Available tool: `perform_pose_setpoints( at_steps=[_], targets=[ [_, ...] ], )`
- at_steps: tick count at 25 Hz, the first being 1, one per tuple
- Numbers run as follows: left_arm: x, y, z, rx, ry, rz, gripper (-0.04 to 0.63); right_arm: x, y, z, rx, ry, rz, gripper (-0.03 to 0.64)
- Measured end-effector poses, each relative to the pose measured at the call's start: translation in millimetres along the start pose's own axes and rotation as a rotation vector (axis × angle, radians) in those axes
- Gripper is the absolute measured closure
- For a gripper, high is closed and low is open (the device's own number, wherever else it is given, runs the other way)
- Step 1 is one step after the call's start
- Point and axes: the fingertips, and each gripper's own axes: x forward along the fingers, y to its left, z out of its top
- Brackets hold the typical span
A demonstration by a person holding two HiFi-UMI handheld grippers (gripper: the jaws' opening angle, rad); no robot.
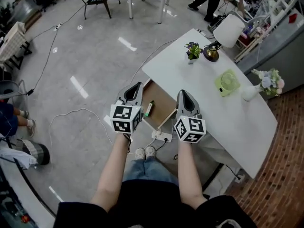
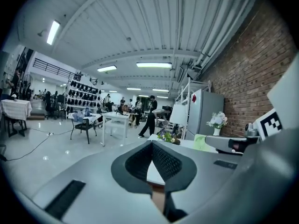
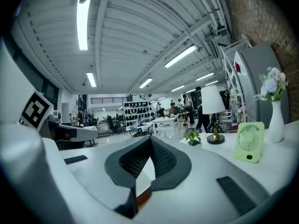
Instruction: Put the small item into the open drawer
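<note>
The white table (image 1: pixel 237 118) has its drawer (image 1: pixel 164 109) pulled out, showing a wooden bottom. A small green and white item (image 1: pixel 148 108) lies in the drawer near its left side. My left gripper (image 1: pixel 137 86) hovers above the drawer's left edge, jaws shut and holding nothing. My right gripper (image 1: pixel 183 93) hangs over the drawer's right side by the table edge, also shut and empty. In the left gripper view the left gripper (image 2: pixel 152 143) has its dark pads meeting at the tip. In the right gripper view the right gripper (image 3: pixel 150 139) has its pads meeting the same way.
On the tabletop stand a small potted plant (image 1: pixel 193 51), a dark lamp base (image 1: pixel 211 54), a green fan (image 1: pixel 227 83) and a white vase of flowers (image 1: pixel 266 82). A white power strip (image 1: pixel 161 136) and cables lie on the floor below the drawer. A white chair (image 1: pixel 228 30) stands beyond the table.
</note>
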Motion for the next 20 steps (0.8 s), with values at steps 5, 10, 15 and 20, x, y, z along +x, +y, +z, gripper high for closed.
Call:
perform_pose_setpoints(
  at_steps=[5,10,15,20],
  targets=[
    [-15,-10,55,0.052,-0.099,-0.028,0.574,-16,9,57,-0.045,-0.112,-0.004,0.615],
    [-21,-19,89,0.087,-0.170,-0.050,0.574,-27,6,104,-0.083,-0.216,-0.029,0.615],
    [-22,-24,99,0.100,-0.182,-0.065,0.574,-34,6,111,-0.095,-0.230,-0.045,0.617],
    [-16,-30,97,0.103,-0.178,-0.071,0.574,-34,3,107,-0.107,-0.226,-0.041,0.618]
  ],
)
